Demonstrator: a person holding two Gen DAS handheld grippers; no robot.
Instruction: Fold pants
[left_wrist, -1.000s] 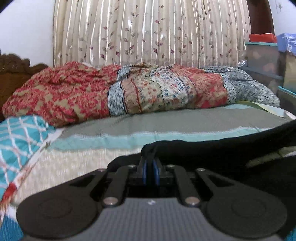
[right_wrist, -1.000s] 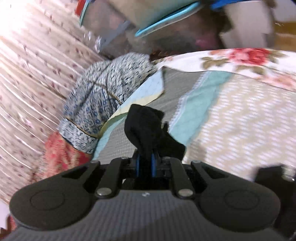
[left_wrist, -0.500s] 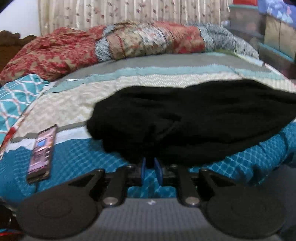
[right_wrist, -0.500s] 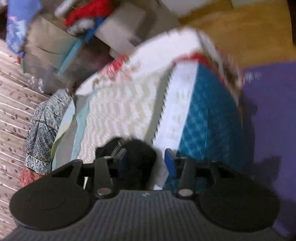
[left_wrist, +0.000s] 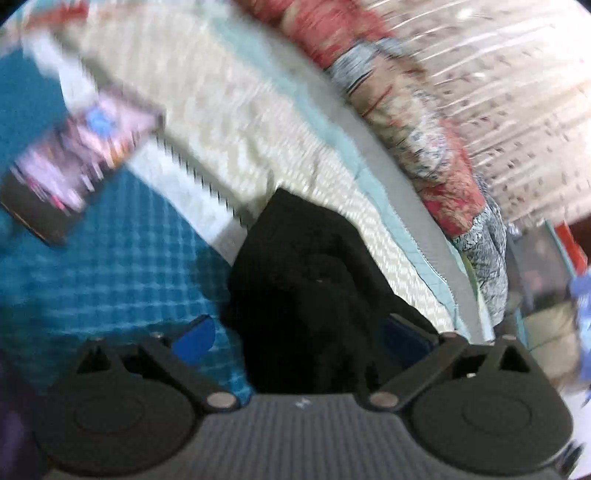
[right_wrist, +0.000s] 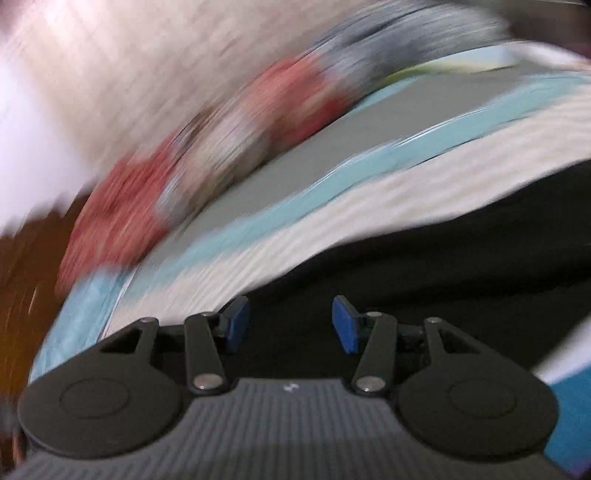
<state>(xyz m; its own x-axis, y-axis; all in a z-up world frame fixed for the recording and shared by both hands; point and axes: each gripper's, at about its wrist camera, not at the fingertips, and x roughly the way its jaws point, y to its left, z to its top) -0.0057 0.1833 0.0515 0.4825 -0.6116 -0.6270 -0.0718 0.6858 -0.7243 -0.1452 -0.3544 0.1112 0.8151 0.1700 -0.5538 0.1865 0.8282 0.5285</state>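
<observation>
Pants (left_wrist: 314, 288) lie black on the bed (left_wrist: 122, 273) — left tool (left_wrist: 299, 336) and right tool (right_wrist: 290, 325) both spread wide, gripping nothing.

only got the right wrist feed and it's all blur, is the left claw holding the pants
observer: no, the left claw is open. The black pants lie bunched between its blue pads, not clamped.
operator: anything else on the bed near it
observer: a phone lies on the teal part of the bedspread, left of the pants and apart from them.
</observation>
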